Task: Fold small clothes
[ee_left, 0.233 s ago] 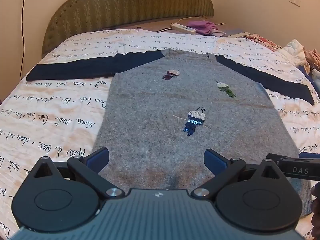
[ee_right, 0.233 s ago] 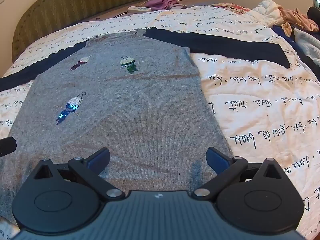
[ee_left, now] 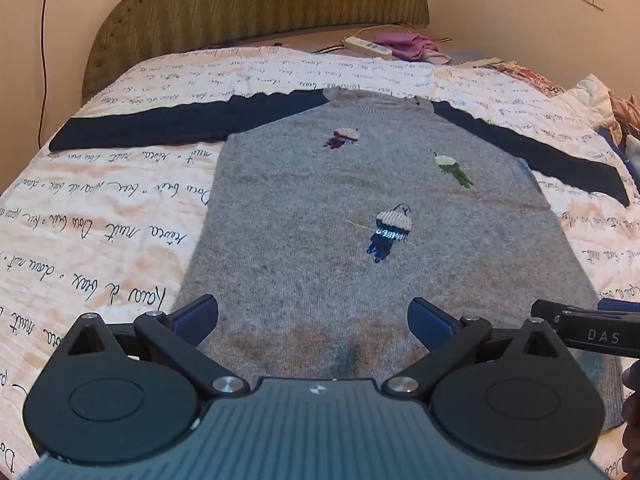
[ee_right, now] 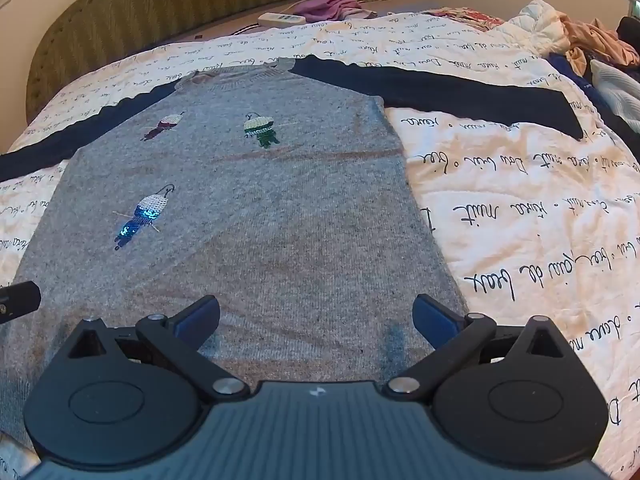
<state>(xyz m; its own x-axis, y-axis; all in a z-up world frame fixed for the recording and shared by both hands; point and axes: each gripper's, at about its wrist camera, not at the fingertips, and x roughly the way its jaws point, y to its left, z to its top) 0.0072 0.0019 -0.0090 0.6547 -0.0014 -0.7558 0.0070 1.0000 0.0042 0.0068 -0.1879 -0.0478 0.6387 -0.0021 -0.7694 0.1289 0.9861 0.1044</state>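
A small grey sweater [ee_left: 320, 240] with dark navy sleeves and three sequin figures lies flat, face up, on the bed, sleeves spread to both sides. It also shows in the right wrist view [ee_right: 248, 220]. My left gripper [ee_left: 314, 320] is open and empty, hovering over the sweater's lower hem, left of centre. My right gripper [ee_right: 316, 318] is open and empty over the hem's right part. Part of the right gripper shows at the right edge of the left wrist view [ee_left: 588, 332].
The bed has a white quilt [ee_left: 100, 208] printed with black script. A green padded headboard [ee_left: 256, 8] stands behind. A power strip [ee_left: 366, 46] and purple cloth [ee_left: 408, 44] lie at the head. A pile of clothes [ee_right: 592, 40] lies at the right.
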